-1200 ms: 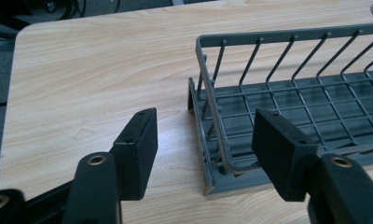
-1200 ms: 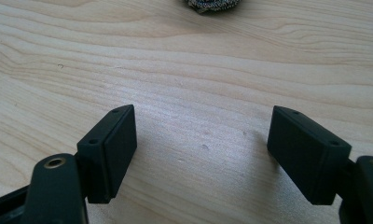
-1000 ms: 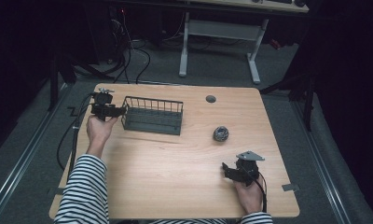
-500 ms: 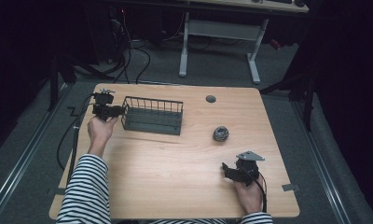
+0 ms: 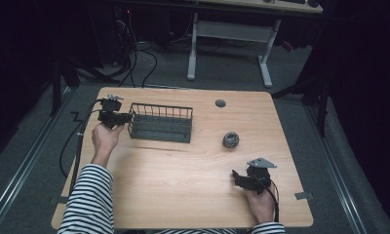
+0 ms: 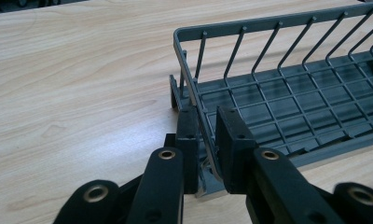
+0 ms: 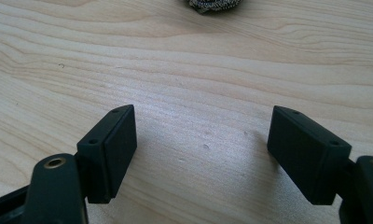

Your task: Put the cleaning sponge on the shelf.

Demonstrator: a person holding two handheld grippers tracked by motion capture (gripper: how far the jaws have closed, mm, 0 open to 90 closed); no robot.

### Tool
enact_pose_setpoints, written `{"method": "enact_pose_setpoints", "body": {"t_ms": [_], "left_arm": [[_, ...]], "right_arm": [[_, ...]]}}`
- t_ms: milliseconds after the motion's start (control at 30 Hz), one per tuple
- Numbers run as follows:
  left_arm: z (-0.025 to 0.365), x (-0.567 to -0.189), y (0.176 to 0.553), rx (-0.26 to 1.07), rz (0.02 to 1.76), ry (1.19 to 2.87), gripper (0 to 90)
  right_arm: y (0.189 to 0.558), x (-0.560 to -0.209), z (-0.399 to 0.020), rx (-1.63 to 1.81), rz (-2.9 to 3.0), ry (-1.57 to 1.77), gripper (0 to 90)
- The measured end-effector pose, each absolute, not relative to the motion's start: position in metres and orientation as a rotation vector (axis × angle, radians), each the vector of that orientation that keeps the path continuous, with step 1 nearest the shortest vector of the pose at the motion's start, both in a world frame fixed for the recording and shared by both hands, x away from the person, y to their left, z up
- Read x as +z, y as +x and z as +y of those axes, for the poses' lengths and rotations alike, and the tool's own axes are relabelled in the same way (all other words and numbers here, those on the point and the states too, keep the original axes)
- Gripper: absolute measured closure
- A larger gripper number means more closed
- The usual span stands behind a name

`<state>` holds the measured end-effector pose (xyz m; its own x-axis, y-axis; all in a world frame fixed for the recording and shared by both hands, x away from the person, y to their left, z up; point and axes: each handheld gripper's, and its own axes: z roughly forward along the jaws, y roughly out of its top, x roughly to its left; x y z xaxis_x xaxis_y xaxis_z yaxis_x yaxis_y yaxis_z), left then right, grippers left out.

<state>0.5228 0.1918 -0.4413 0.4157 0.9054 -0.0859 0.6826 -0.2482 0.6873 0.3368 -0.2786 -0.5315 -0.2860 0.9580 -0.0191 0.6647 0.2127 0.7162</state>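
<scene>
Left gripper view: my left gripper (image 6: 207, 135) has just been closing, and now its two black jaws pinch the end wall of the grey wire basket (image 6: 287, 93), thin rim squeezed between them. In the high view, the basket (image 5: 160, 123) sits on the wooden table (image 5: 183, 175) toward the far left, and my left gripper (image 5: 119, 118) touches its left end. My right gripper (image 5: 241, 179) rests near the front right, well apart from the basket. Its jaws stand wide with nothing between them. A small grey ball (image 5: 230, 139) lies beyond it.
</scene>
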Motion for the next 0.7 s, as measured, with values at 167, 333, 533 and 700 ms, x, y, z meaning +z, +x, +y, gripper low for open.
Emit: {"method": "enact_pose_setpoints", "body": {"t_ms": [167,333,533,700], "left_arm": [[0.186,-0.443,0.513,0.415,1.318,2.005,79.8],[0.181,-0.443,0.501,0.407,1.289,2.014,79.8],[0.177,-0.443,0.490,0.401,1.265,2.022,79.7],[0.172,-0.444,0.479,0.378,1.247,2.008,79.6]], "right_arm": [[0.337,-0.531,-0.279,0.839,2.030,1.498,24.0],[0.337,-0.532,-0.279,0.841,2.034,1.493,24.0],[0.337,-0.531,-0.278,0.842,2.035,1.492,23.9],[0.337,-0.531,-0.278,0.841,2.035,1.492,23.9]]}}
